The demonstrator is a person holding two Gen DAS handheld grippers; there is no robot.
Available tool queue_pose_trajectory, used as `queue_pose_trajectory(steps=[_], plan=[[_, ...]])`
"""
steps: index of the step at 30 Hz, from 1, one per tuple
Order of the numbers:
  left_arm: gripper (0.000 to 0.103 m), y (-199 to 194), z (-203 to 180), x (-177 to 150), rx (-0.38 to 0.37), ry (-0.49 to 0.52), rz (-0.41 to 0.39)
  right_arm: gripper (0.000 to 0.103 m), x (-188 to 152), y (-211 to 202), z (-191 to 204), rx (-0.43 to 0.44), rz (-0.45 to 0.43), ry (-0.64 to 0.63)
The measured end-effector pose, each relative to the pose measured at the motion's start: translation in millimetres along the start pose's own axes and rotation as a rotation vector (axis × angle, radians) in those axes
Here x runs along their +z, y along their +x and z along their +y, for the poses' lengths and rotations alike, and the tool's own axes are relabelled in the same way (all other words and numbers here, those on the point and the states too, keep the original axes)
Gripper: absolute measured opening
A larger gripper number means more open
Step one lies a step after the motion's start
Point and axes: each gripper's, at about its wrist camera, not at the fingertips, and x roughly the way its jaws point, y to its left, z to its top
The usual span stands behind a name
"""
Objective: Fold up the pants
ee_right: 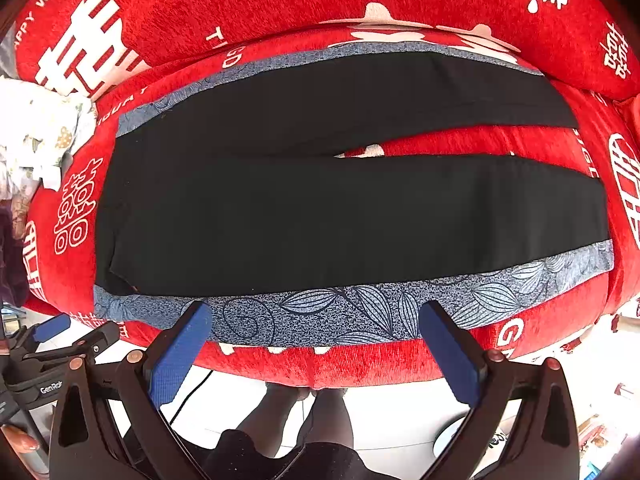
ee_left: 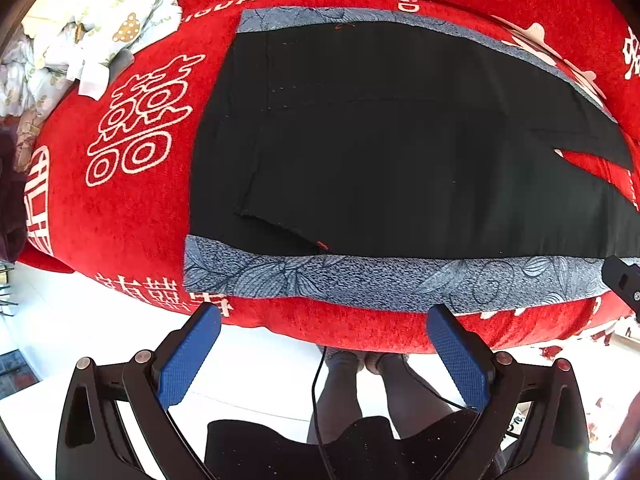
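Both the left gripper (ee_left: 324, 330) and the right gripper (ee_right: 316, 326) gape wide and empty, just short of the sofa edge. Beyond them the black pants (ee_right: 320, 216) lie flat, legs slightly parted, on a red sofa cover (ee_right: 360, 364); crumpled pale bedding (ee_left: 88, 28) sits at its far-left end.

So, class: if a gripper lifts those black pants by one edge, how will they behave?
The pants lie flat and thin, so they will probably droop limply. The two legs are spread apart, so one may trail. The plush red cover might drag on them.

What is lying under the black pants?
The black pants lie flat on a red sofa cover with white characters. Their blue floral side stripes show; the covered sofa area is hidden.
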Motion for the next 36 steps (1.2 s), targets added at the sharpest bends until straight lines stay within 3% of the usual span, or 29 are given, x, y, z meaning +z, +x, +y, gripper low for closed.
queue_pose_trajectory(steps=[13, 36], plan=[[0.103, -6.5, -4.0, 5.7, 0.023, 0.019, -0.050, 0.103, 1.6, -0.4, -0.3, -0.011, 0.008, -0.004], [0.103, -1.5, -5.9, 6.3, 0.010, 0.009, -0.036, 0.103, 1.4, 7.4, -2.7, -0.052, 0.025, -0.027]])
